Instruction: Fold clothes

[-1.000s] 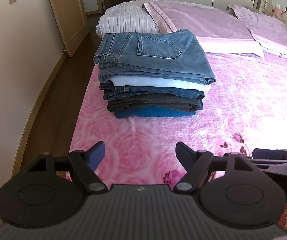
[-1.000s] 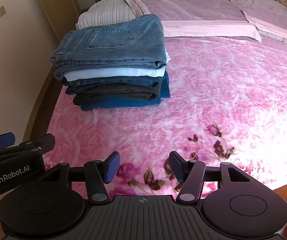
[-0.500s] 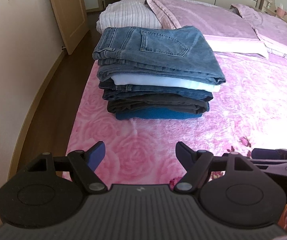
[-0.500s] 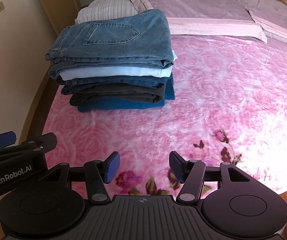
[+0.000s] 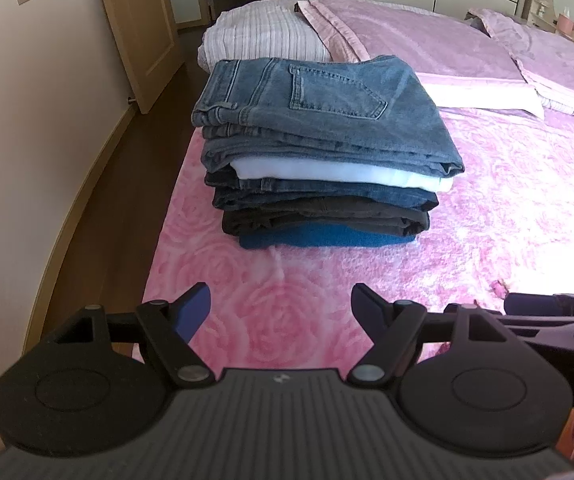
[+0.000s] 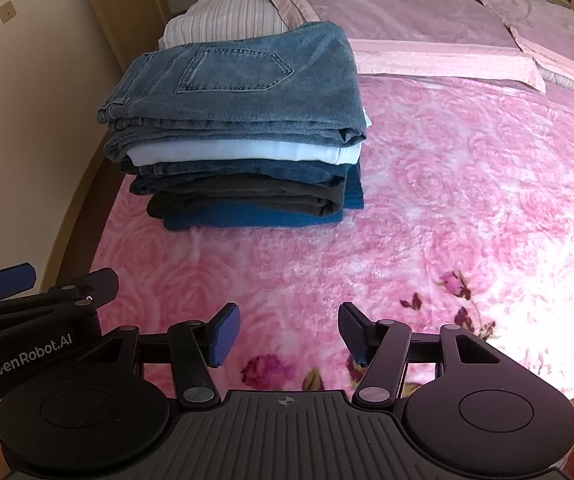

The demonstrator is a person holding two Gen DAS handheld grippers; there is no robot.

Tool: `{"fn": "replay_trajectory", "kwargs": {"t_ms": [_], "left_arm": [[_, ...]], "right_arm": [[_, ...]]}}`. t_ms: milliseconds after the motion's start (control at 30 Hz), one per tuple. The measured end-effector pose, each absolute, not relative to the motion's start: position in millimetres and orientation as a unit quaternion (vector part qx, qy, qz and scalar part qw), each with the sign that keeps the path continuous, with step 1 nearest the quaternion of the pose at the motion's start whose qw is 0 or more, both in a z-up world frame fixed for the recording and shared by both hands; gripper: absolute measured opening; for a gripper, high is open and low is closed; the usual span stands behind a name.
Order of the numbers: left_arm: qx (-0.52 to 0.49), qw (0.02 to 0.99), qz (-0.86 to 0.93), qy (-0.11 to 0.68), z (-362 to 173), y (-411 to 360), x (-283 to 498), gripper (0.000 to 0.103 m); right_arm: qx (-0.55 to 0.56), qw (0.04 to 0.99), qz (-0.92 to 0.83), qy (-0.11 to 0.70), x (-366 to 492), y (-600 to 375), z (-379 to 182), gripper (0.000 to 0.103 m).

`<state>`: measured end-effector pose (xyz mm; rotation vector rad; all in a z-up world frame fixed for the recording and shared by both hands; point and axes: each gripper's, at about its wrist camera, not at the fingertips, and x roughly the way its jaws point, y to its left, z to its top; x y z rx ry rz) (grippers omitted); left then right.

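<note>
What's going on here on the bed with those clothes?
A person holds a pair of tongs in each hand over a pink rose blanket. The left tongs and the right tongs are both open and empty, aimed toward a neat stack of folded clothes. Light blue jeans lie on top, then something white, then darker pieces. Nothing is being gripped, and no unfolded garment shows in either view.

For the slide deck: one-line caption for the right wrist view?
Open right tool hovering over pink blanket, facing a stack of folded clothes topped by jeans.
</note>
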<state>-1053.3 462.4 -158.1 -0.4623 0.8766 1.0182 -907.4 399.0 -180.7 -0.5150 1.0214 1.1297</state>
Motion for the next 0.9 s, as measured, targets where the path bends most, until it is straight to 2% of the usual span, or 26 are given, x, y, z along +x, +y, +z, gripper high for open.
{"fn": "replay_trajectory", "kwargs": {"t_ms": [900], "left_arm": [[-0.206,0.765,0.468,0.392,-140.4,479.1,-1042.6,0.075]], "right_arm": [[-0.223,0.706,0.512,0.435,-901.8,415.6,-160.8,0.058]]}}
